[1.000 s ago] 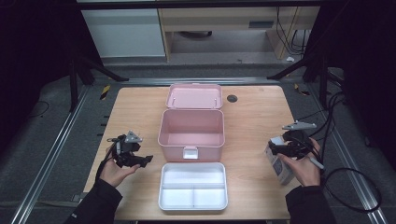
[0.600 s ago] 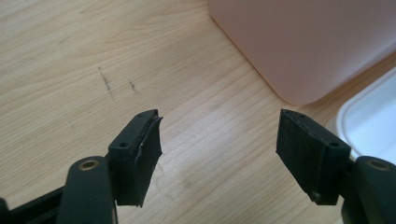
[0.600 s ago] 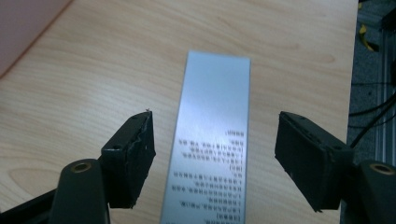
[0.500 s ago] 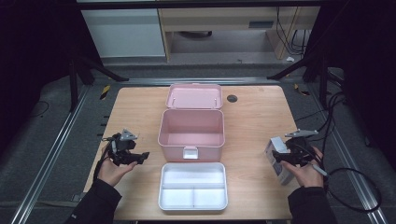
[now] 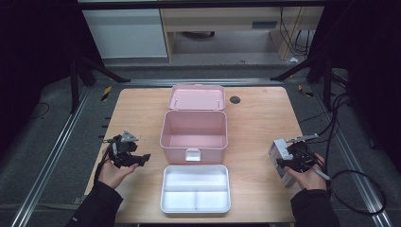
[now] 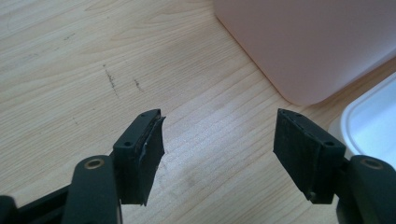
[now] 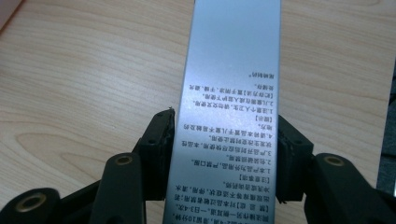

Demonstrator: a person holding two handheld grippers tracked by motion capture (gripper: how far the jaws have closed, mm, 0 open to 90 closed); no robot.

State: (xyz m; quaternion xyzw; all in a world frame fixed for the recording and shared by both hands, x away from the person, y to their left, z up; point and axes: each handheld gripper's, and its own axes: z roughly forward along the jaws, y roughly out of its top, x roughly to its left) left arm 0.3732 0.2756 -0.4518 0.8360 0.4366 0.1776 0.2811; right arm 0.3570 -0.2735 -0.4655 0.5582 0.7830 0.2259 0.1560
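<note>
Right gripper [image 7: 224, 158] fingers clamping narrow sides of silver printed box [image 7: 229, 93], sitting near right bench [image 5: 255, 118] edge. Left gripper [image 6: 229, 144] fingers gaping wide, holding nothing, idling beside pink case [image 5: 193, 135]. Advising: be lifting box level, keeping squeeze firm, clearing case rim before lowering inside.

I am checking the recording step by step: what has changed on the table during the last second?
The right hand-held gripper moved toward the person with the grey carton, jaws on both its sides. The left hand-held gripper drifted slightly nearer the person, open. The pink box and white tray stayed put.
</note>
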